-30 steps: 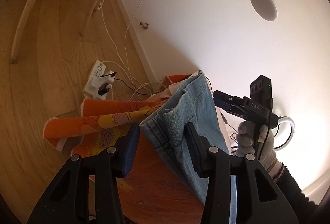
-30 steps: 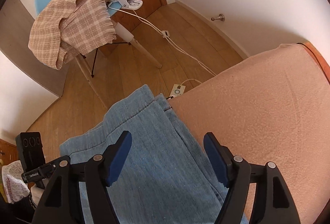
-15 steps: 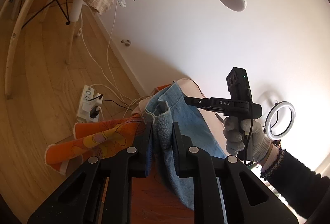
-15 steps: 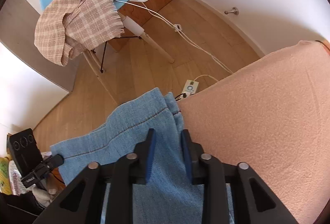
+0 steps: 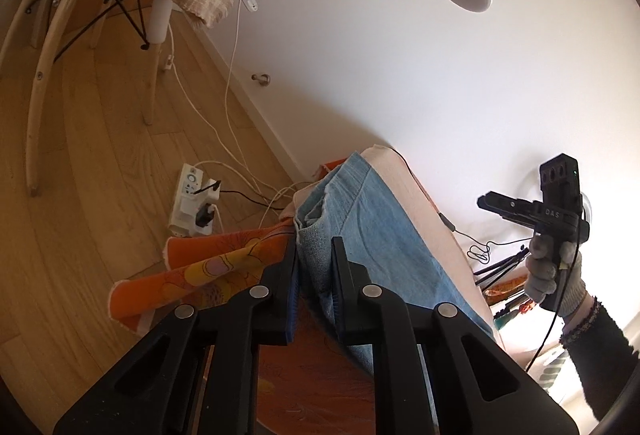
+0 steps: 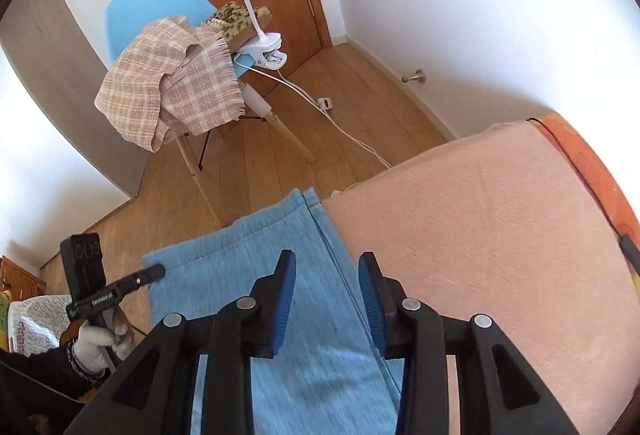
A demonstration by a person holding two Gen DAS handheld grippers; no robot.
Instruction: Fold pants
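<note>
Pants (image 6: 256,275) released at the right, gripped at the left.
Right gripper (image 6: 328,299) has just spread its jaws above the denim; left gripper (image 5: 314,287) stays clamped on the hem, so the fold looks laid down.

Black gripper (image 6: 326,291) with blue pads (image 6: 285,305), silver screws, grey-gloved hand (image 5: 554,271)

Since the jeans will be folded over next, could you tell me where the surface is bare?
Bare: the pink blanket between the jeans and the orange sheet. Crowded: the floor-side edge, with the left hand-held gripper.
</note>
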